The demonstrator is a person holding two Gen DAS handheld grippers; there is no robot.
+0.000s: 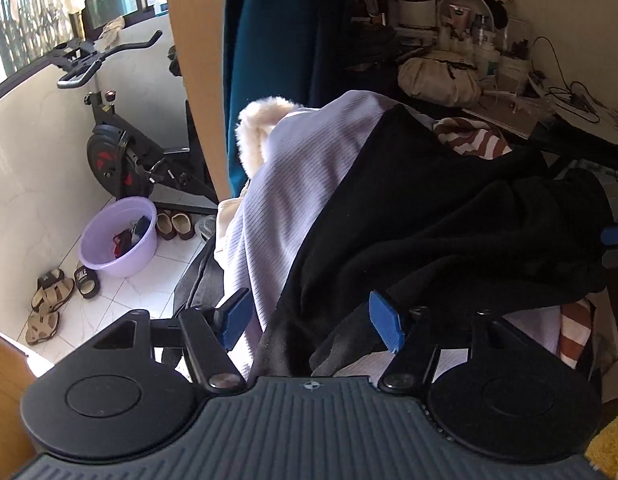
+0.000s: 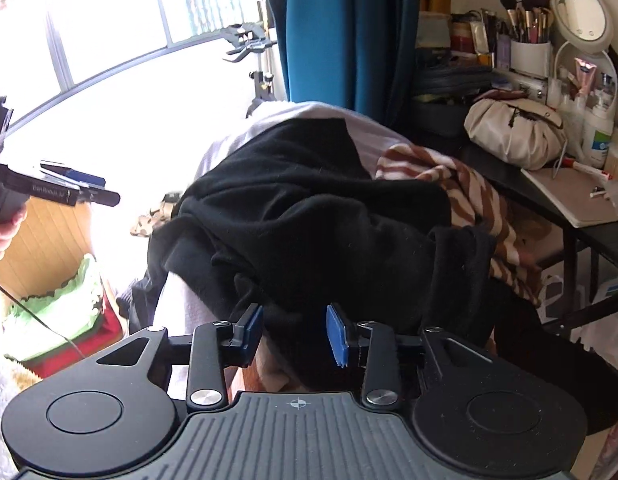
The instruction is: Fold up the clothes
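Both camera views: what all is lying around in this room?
Black garment: one, black, on top of the clothes pile, between both grippers' pads.
Lilac garment: one, pale lilac, under the black one.
Striped cloth: one, brown and white, right of the pile.
Basin: one, lilac, on the floor.
Exercise bike: one, black, by the window.
Sandals: several, tan and black, beside the basin.
Curtain: one, teal, behind the pile.
Bag: one, cream, on the cluttered desk.
Mirror: one, round, white.
Left gripper: open.
Right gripper: open.
Hand: one, holding the left gripper.
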